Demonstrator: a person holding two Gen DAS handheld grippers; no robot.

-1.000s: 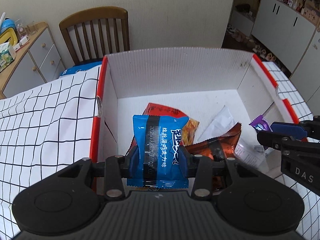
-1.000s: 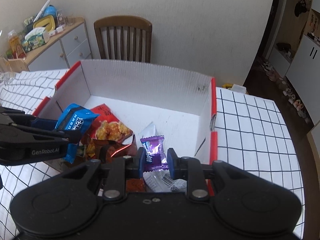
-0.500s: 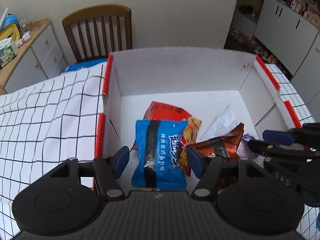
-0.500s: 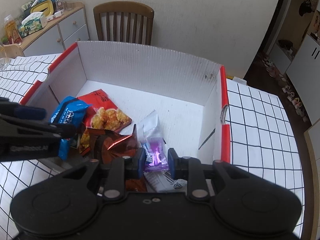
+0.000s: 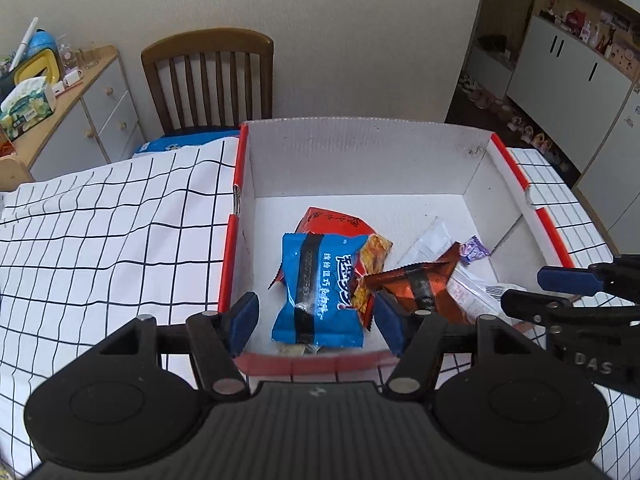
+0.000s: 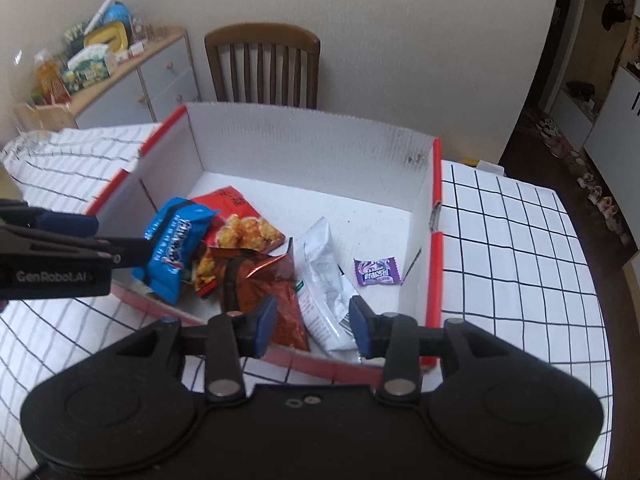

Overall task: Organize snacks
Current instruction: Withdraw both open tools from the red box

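A white cardboard box with red edges point(image 5: 476, 182) point(image 6: 424, 216) sits on the checked tablecloth and holds the snacks. A blue packet point(image 5: 320, 284) point(image 6: 176, 248) lies at the box's near left on a red packet point(image 5: 336, 220) point(image 6: 244, 224). A brown foil packet point(image 5: 420, 284) point(image 6: 268, 284), a white packet point(image 5: 432, 240) point(image 6: 324, 272) and a small purple candy point(image 5: 474, 248) point(image 6: 376, 272) lie beside them. My left gripper point(image 5: 316, 320) point(image 6: 120, 244) is open above the box's near edge, empty. My right gripper point(image 6: 312, 324) point(image 5: 544, 290) is open and empty above the near right.
A wooden chair point(image 5: 212, 80) point(image 6: 264, 68) stands behind the table. A grey sideboard point(image 5: 80, 120) point(image 6: 152, 76) with clutter is at the far left. White cabinets point(image 5: 580, 80) line the right. A blue bag point(image 5: 188, 142) lies on the chair seat.
My left gripper opened and let go of the blue packet, which now lies in the box. My right gripper opened and dropped the purple candy. Both grippers pulled back and up.
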